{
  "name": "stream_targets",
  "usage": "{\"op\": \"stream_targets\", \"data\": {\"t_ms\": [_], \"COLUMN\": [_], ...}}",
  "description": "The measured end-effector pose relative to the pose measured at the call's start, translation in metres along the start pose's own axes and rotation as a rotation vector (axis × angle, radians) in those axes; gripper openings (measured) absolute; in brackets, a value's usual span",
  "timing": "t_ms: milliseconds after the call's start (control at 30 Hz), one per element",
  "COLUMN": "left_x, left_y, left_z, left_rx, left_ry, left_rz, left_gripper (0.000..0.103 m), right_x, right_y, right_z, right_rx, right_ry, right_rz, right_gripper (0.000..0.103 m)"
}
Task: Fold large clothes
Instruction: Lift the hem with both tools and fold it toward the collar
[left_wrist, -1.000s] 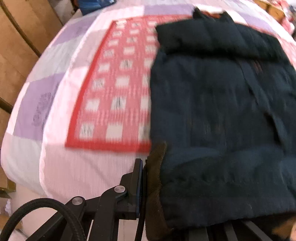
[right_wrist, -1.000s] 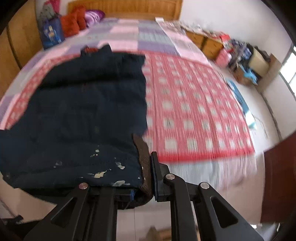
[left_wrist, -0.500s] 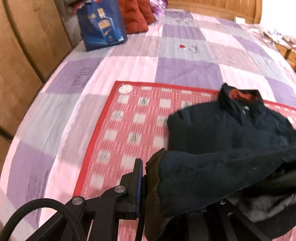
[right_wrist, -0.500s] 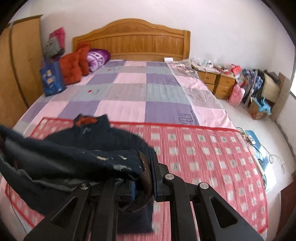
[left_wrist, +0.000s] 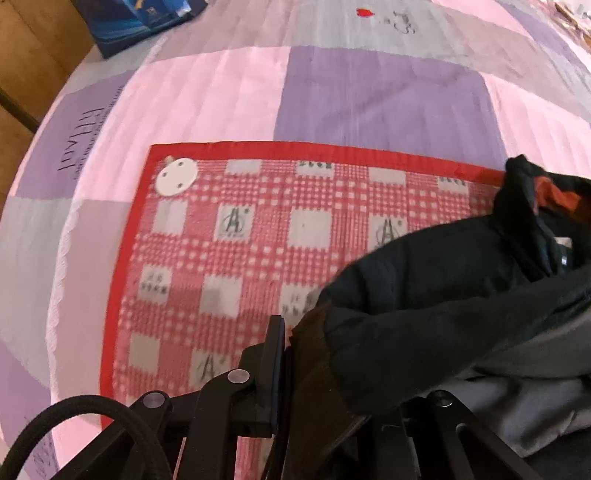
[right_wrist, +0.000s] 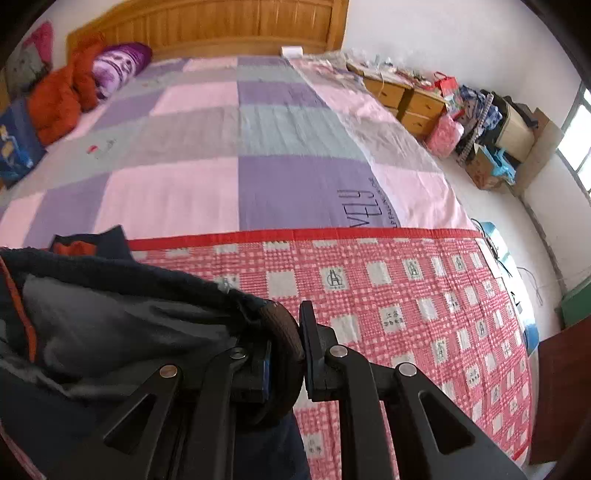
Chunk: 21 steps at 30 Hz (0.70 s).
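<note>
**Both claws clenched on jacket hem, garment doubled over on the bed**

The left claw (left_wrist: 286, 354) was clamped on the brown ribbed hem band of a dark navy jacket (left_wrist: 436, 295). The right claw (right_wrist: 295, 343) gripped the same brown band at the other corner. The jacket (right_wrist: 122, 317) hung between them above the red checked blanket (left_wrist: 240, 236), its lower part raised and brought toward the collar, grey lining exposed.

Left wrist view only: the collar (left_wrist: 524, 206) with its orange inner facing lay on the blanket near the red border; a round white disc (left_wrist: 176, 176) sat in the blanket's corner; a blue bag (left_wrist: 147, 22) rested at the bed's edge.

Right wrist view only: the wooden headboard (right_wrist: 221, 26), an orange quilt bundle (right_wrist: 62, 99) and a purple pillow (right_wrist: 118, 66) at the head of the bed, wooden drawers (right_wrist: 406, 99), and piled belongings (right_wrist: 487, 122) along the wall. The patchwork bedspread (right_wrist: 229, 147) appeared in both views.
</note>
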<state>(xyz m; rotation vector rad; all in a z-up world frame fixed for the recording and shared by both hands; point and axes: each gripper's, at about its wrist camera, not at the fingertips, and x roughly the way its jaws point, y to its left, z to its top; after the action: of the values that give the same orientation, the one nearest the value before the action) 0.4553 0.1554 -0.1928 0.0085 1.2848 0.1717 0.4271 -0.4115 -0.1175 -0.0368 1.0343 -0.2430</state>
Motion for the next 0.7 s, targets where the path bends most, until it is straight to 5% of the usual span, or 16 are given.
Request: {"op": "stream_targets", "data": {"t_ms": [300, 600, 700], "left_x": [0.07, 0.108, 0.105], "left_y": [-0.012, -0.02, -0.012], "left_z": [0.024, 0.032, 0.034], "left_rx": [-0.008, 0.055, 0.063], "left_ry": [0.096, 0.127, 0.115], "left_rz": [-0.021, 0.018, -0.038], "left_gripper": [0.023, 0.066, 0.072], "right_x": [0.075, 0.14, 0.147], "right_y": [0.016, 0.022, 0.023], "right_z": [0.014, 0.003, 0.0], "right_rx": [-0.009, -0.009, -0.021], "right_ry": [0.095, 0.19, 0.201], "right_rz": [-0.055, -0.06, -0.046], "right_gripper": [0.014, 0.015, 0.016]}}
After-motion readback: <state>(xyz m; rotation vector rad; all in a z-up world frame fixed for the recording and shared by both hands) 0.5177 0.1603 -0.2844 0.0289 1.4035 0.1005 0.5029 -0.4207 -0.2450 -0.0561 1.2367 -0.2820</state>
